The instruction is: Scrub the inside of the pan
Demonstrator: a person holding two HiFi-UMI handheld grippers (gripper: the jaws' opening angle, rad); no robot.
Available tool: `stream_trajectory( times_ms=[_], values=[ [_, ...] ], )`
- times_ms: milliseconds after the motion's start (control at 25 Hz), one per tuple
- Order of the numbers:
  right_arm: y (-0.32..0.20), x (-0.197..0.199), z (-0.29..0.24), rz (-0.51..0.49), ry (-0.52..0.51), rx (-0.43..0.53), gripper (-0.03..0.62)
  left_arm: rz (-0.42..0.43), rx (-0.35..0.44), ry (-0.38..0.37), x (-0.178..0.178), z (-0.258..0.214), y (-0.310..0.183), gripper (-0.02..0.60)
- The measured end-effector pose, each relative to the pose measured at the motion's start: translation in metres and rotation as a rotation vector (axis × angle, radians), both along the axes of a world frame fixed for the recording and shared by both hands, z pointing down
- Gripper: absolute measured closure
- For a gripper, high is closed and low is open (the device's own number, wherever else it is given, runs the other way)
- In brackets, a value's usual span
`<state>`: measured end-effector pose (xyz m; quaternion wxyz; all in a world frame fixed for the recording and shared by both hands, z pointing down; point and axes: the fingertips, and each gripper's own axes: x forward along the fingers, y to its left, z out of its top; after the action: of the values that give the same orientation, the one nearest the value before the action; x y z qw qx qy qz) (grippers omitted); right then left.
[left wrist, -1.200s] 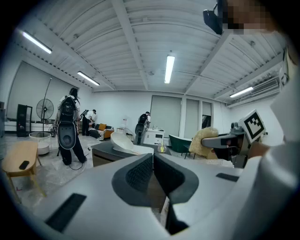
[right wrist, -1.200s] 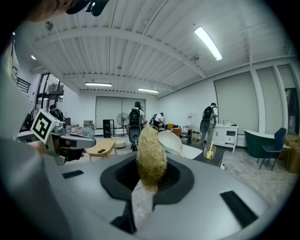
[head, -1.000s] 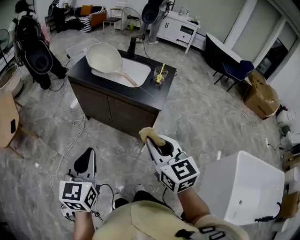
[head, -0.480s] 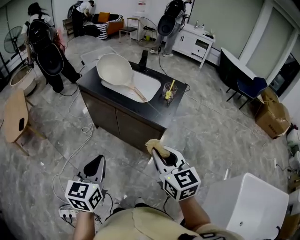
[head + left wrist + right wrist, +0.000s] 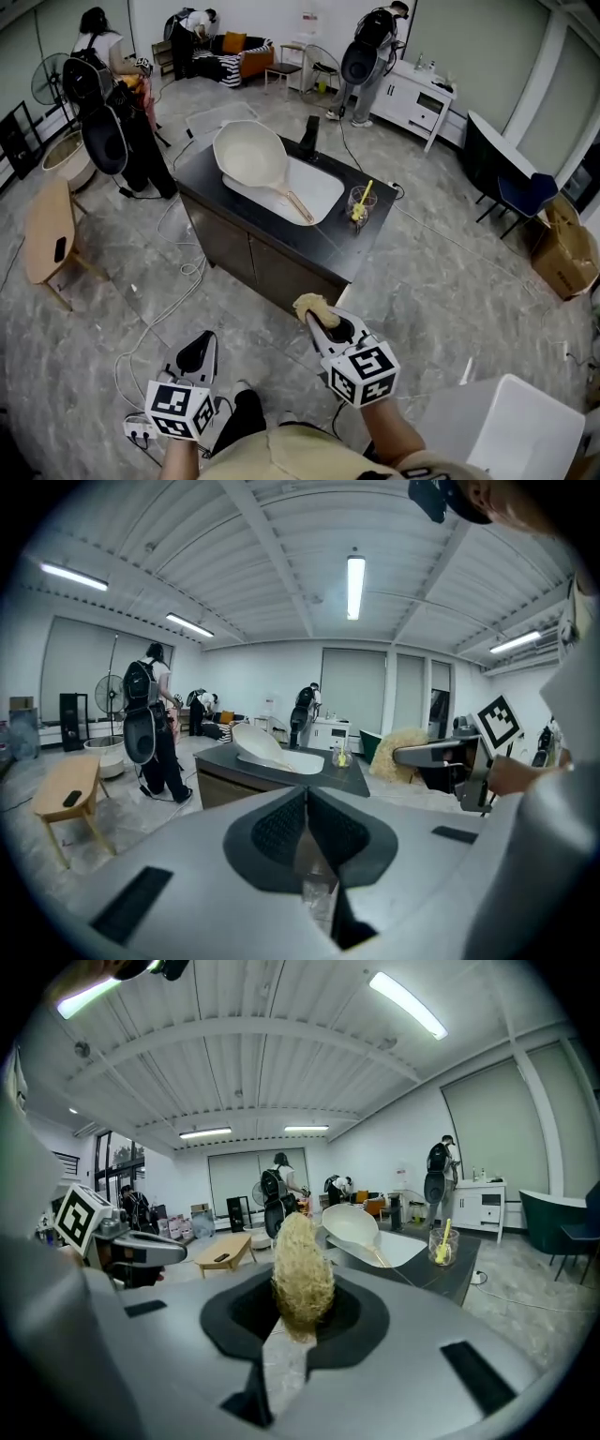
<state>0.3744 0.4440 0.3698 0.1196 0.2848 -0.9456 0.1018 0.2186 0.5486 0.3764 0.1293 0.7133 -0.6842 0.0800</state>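
Observation:
A cream pan (image 5: 247, 156) lies tilted over the white sink (image 5: 323, 192) of a black counter (image 5: 370, 240), its wooden handle pointing right; it also shows as the pan (image 5: 255, 745) and the pan (image 5: 350, 1226) in the gripper views. My right gripper (image 5: 317, 319) is shut on a tan fibrous scrubber (image 5: 309, 307), which shows up close as the scrubber (image 5: 302, 1277). My left gripper (image 5: 199, 353) hangs low at the left, jaws shut with nothing between them (image 5: 307, 829). Both grippers are well short of the counter.
A glass (image 5: 360, 202) with a yellow tool stands on the counter's right end, a dark tap (image 5: 310, 137) behind the sink. Cables (image 5: 178, 246) trail on the floor left of the counter. A wooden stool (image 5: 51, 232), several people at the back and a white box (image 5: 511, 431) surround me.
The counter and pan have come nearer in the head view, sliding down and to the right. Both grippers keep their hold and their place low in the view.

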Motion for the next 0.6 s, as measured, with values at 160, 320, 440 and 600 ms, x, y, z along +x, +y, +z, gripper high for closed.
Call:
stream_trajectory(
  times_ms=[160, 320, 440, 600],
  values=[
    [-0.021, -0.026, 0.002, 0.0, 0.026, -0.002, 0.525, -0.008, 0.004, 0.001, -0.03, 0.001, -0.022, 0.561],
    [-0.05, -0.053, 0.002, 0.027, 0.058, 0.005, 0.526, 0.025, 0.017, 0.002, -0.061, 0.003, -0.061, 0.561],
    [-0.071, -0.077, 0.005, 0.049, 0.078, 0.0, 0.526, 0.053, 0.018, -0.031, -0.086, 0.007, -0.09, 0.561],
    [-0.102, -0.112, 0.01, 0.075, 0.099, -0.012, 0.525, 0.094, 0.013, -0.06, -0.119, 0.012, -0.129, 0.561]
  ],
)
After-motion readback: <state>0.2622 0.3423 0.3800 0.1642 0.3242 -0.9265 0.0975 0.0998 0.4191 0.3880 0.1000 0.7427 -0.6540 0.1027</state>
